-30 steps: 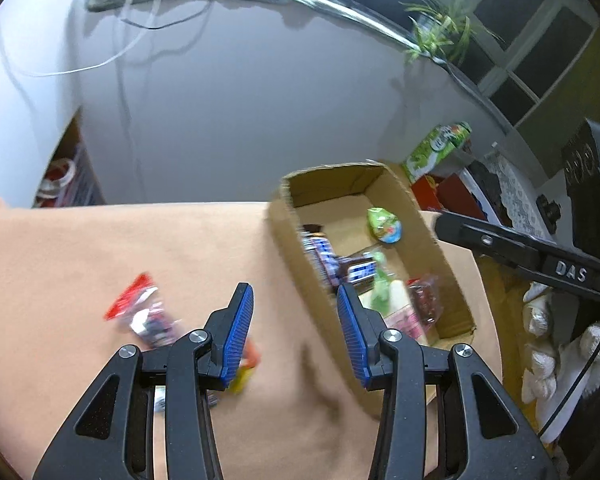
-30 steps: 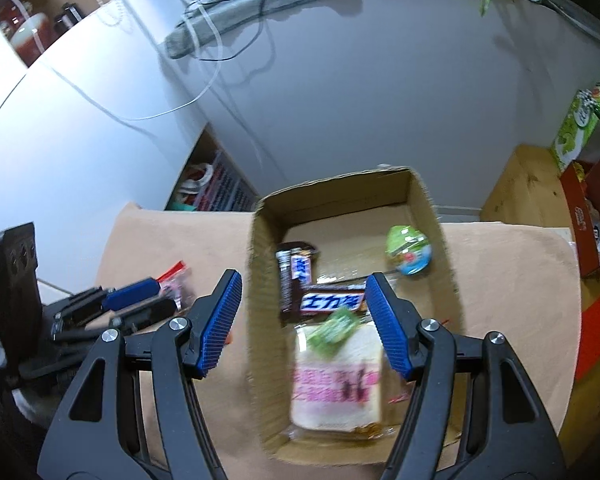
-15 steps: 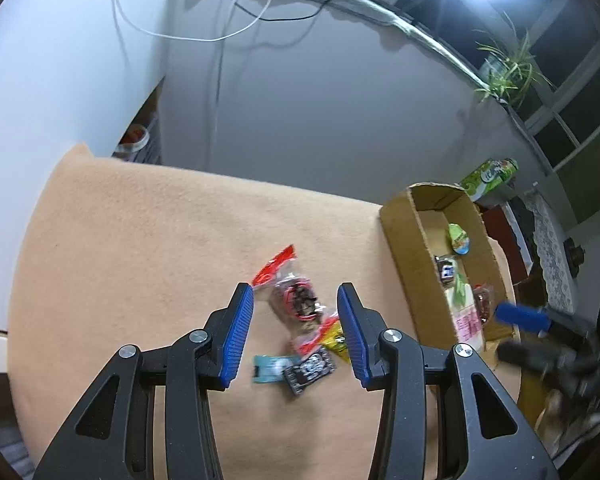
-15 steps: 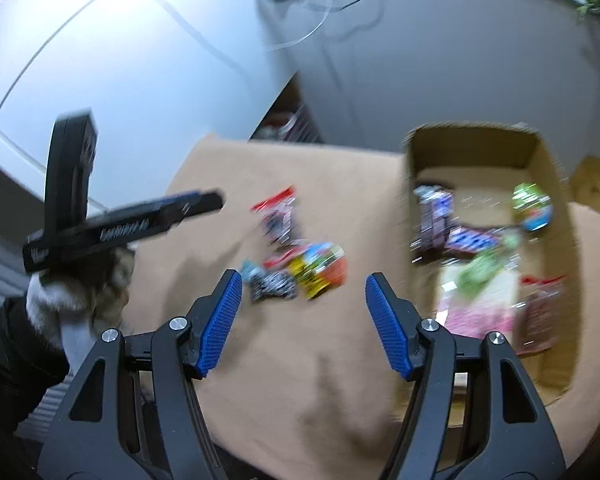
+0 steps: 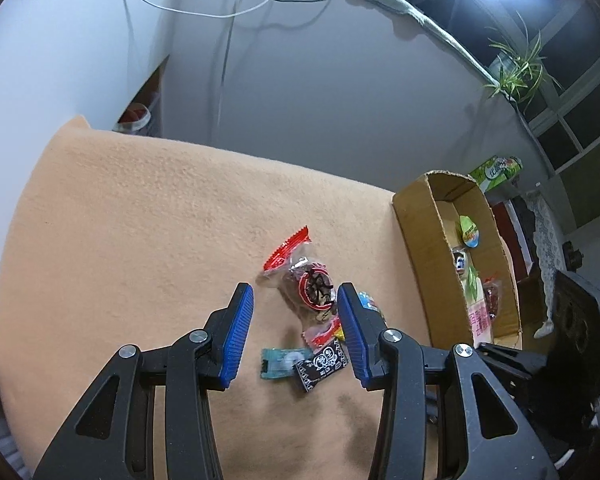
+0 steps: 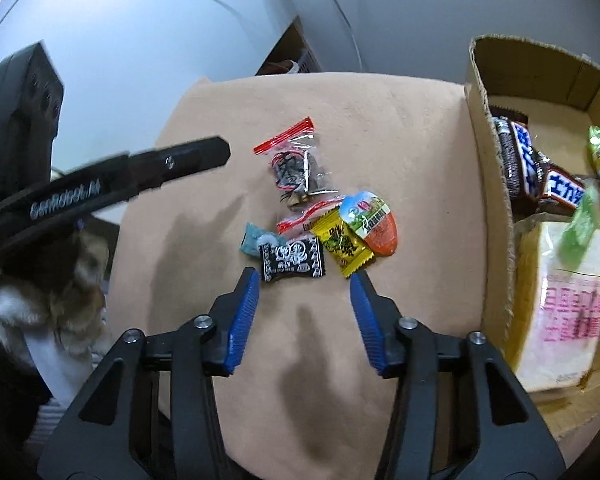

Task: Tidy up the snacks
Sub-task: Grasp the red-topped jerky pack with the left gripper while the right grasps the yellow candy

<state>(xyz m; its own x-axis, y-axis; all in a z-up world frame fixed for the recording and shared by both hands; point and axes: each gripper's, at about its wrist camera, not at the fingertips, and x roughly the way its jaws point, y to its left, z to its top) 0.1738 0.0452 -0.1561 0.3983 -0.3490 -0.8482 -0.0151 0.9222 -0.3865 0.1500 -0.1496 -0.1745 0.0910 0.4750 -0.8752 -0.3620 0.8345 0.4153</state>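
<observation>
Loose snacks on the tan surface point(image 5: 120, 220), cardboard box point(image 5: 422, 236) to their right.

Left wrist view: my left tongs point(image 5: 296, 332) stood apart, empty, above the red-sealed clear packet point(image 5: 304, 280) and black sweet point(image 5: 320, 364).
Right wrist view: my right tongs point(image 6: 304, 316) were closing on nothing, just short of the black sweet point(image 6: 292, 260), yellow sachet point(image 6: 344, 246) and egg-shaped snack point(image 6: 374, 222); bread point(image 6: 560, 300) lay inside the box point(image 6: 496, 216).

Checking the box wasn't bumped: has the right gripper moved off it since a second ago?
Yes. The right gripper swung left off the cardboard box to the loose snacks.
</observation>
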